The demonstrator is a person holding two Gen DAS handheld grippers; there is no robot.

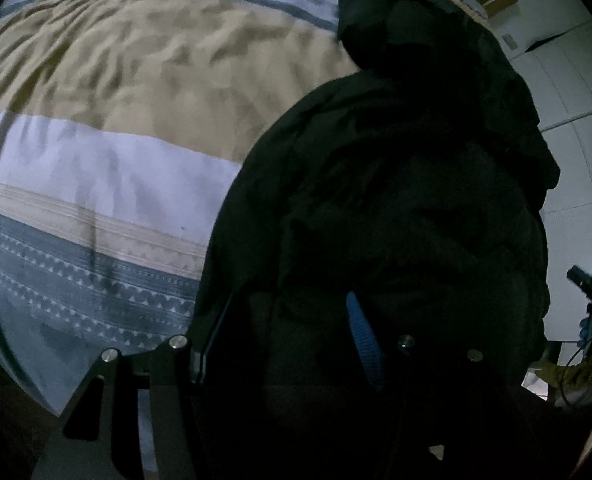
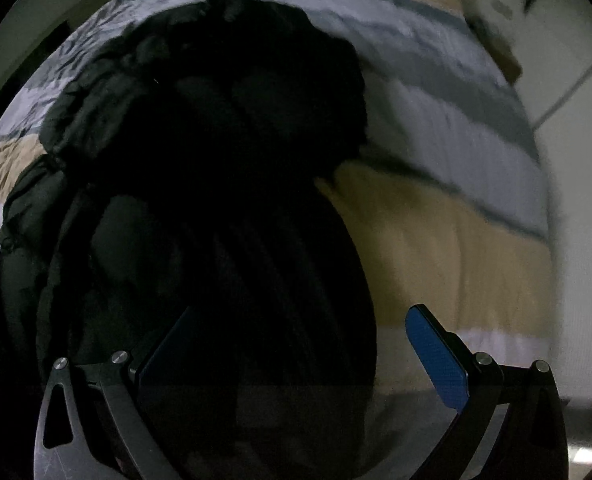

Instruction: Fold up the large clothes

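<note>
The blue pads (image 2: 435,356) of the right gripper (image 2: 296,356) are spread wide over the black jacket (image 2: 216,160) heaped on the striped bedspread (image 2: 455,240), while the left gripper (image 1: 296,344) looks clamped in its fabric, so a hem edge should probably be grabbed before anything's folded.

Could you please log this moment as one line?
left gripper: state unclear, in black jacket | right gripper: open over jacket | striped bedspread beneath
</note>
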